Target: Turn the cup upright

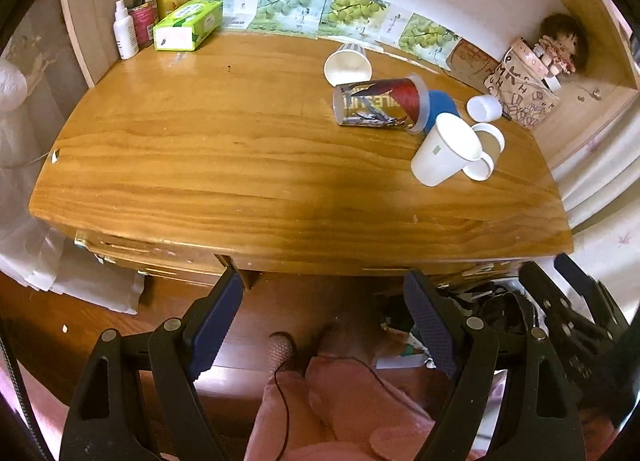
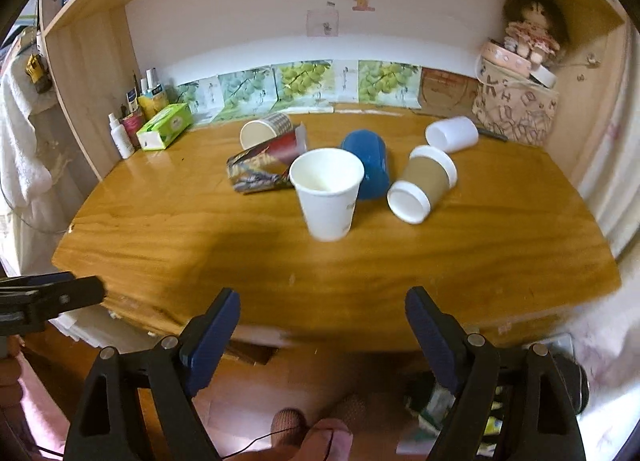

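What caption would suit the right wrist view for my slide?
Open right gripper faces a wooden desk: one white paper cup upright among five tipped cups.

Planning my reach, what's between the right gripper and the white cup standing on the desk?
Only bare desk: the right wrist view shows nothing between the open right gripper and the white cup.

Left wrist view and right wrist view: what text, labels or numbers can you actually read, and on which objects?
"MK", "H", "U": scattered letters on the patterned bag.
"LES": a fragment of larger lettering on the printed tumbler; the rest is unreadable.
Small label on the upright white paper cup: too small.
Green tissue box, bottles, grape posters: print blurred.
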A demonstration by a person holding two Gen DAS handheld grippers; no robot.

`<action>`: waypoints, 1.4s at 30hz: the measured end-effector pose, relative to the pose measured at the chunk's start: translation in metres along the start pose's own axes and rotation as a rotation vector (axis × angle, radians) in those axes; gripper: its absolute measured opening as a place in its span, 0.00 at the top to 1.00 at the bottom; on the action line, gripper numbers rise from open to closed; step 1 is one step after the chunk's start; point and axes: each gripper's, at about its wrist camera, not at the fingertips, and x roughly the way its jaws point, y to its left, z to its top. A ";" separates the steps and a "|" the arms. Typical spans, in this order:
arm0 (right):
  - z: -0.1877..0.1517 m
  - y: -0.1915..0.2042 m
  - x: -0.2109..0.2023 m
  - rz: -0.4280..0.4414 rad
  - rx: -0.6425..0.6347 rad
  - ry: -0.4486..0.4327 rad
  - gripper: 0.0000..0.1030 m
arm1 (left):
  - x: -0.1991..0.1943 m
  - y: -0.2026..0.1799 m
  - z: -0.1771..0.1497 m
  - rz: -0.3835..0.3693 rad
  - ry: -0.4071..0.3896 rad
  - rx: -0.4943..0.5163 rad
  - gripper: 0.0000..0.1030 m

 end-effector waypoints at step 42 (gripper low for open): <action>0.025 -0.043 -0.166 0.071 0.125 -0.321 0.00 | -0.143 -0.094 0.000 0.168 -0.595 0.031 0.01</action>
